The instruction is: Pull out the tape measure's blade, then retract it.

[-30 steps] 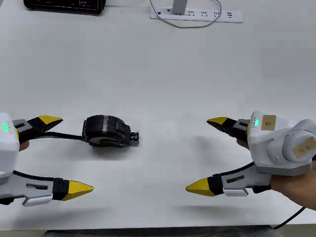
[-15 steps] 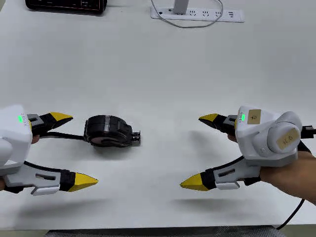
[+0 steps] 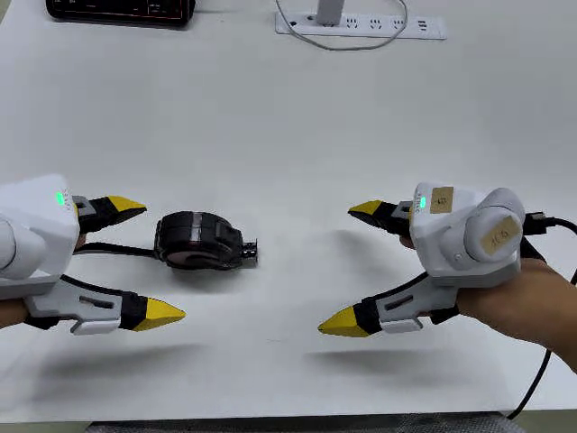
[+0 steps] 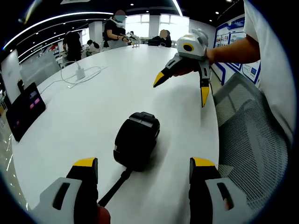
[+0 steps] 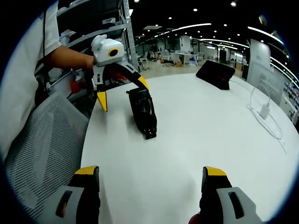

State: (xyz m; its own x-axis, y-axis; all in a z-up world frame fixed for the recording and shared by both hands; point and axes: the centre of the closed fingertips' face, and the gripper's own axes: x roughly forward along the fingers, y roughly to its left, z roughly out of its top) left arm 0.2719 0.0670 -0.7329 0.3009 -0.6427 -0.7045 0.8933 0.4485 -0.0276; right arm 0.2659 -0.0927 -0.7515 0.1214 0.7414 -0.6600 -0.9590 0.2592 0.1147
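Lying on its side on the white bench [image 3: 270, 135], the black, rounded tape measure [image 3: 200, 242] is seen left of centre in the head view, with its mouth turned toward the right claw [image 3: 335, 268]. Its blade seems to be fully wound in, with a small dark tab [image 3: 249, 250] showing at the mouth, though the detail is too small to be certain. A thin black strap [image 3: 113, 248] runs from the back of the case toward the left claw [image 3: 162, 260]. The left claw is held wide, and the case lies untouched just ahead of the gap between its yellow-tipped jaws. The right claw is likewise spread wide with nothing held, well apart from the case. A white power strip [image 3: 361, 25] with a looped cable [image 3: 338, 43] and a flat black device [image 3: 117, 9] are placed along the bench's far edge.
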